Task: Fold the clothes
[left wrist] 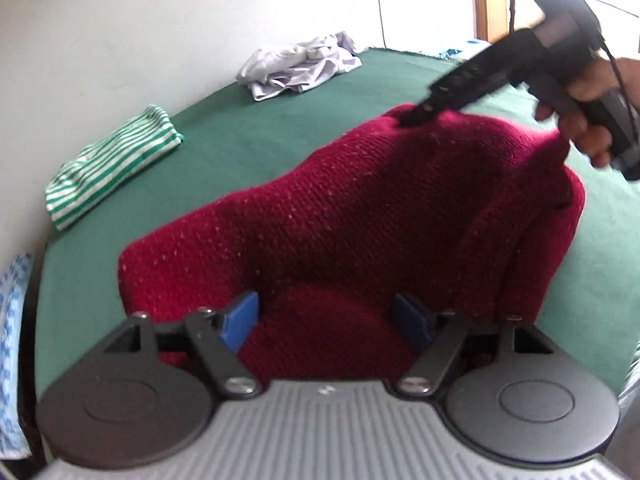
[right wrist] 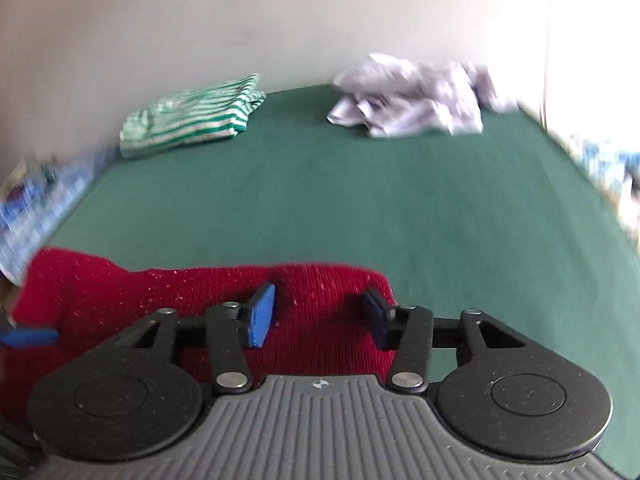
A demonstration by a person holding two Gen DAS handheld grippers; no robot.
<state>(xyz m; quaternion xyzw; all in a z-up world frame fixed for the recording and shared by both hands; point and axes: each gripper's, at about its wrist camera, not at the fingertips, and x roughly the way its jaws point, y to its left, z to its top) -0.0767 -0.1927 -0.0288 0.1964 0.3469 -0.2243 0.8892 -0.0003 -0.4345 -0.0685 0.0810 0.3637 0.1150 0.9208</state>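
Note:
A dark red knitted sweater (left wrist: 360, 208) is bunched up on the green table cover (left wrist: 248, 136). My left gripper (left wrist: 326, 326) is open, its blue pads (left wrist: 240, 326) standing wide apart on either side of a fold of the sweater. My right gripper (left wrist: 416, 118) comes in from the upper right of the left wrist view, its tip pressed into the sweater's raised far edge. In the right wrist view that gripper (right wrist: 320, 318) has its jaws apart over the red sweater (right wrist: 192, 300); the sweater's edge lies between the pads (right wrist: 260, 316).
A folded green-and-white striped garment (left wrist: 112, 164) lies at the far left of the table, also in the right wrist view (right wrist: 192, 120). A crumpled pale lilac garment (left wrist: 300, 64) lies at the back, also in the right wrist view (right wrist: 412, 100). A white wall stands behind. Blue patterned fabric (left wrist: 12, 352) hangs off the left edge.

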